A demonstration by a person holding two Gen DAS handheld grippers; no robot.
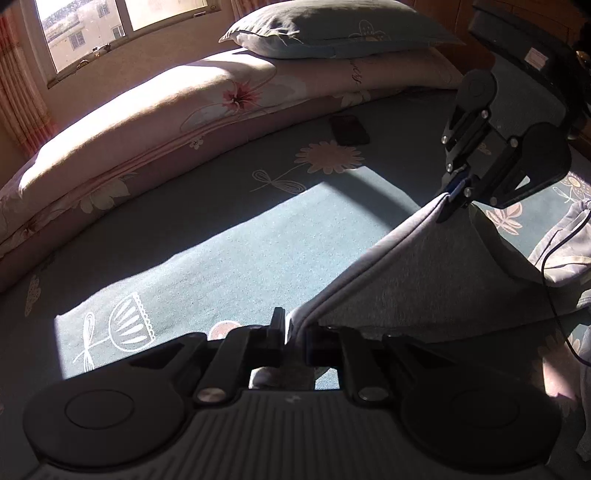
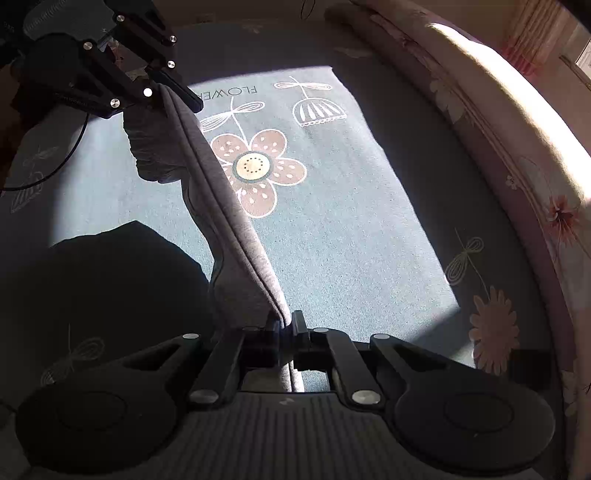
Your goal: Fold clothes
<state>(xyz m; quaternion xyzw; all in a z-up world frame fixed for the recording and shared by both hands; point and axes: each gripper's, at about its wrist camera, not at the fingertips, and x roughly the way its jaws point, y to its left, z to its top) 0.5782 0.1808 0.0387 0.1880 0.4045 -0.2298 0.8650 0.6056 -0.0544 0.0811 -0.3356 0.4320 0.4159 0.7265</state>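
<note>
Grey garment [image 1: 424, 266] lifted clear of bed sheet [image 1: 207, 243], folded edge stretched taut between both grippers, remainder hanging below in loose folds. Left gripper [image 1: 295, 334] at 6 o'clock in left wrist view, fingers [image 1: 277, 325] clenched on one end of folded edge. Right gripper [image 1: 456, 199] at 2 o'clock in same view, fingers clamped on other end. Same seen from right wrist: right gripper [image 2: 286, 328] at 6 o'clock pinching edge, left gripper [image 2: 166, 90] at 10 o'clock gripping far end, garment [image 2: 236, 236] running diagonally between. Teal sheet with flower print [image 2: 258, 170] under garment, partly sunlit. Dark phone [image 1: 349, 129] on sheet at 12 o'clock, well apart. Pink floral quilt [image 1: 147, 122] along far side, pillow [image 1: 332, 29] on top. Window [image 1: 110, 29] at 11 o'clock.
</note>
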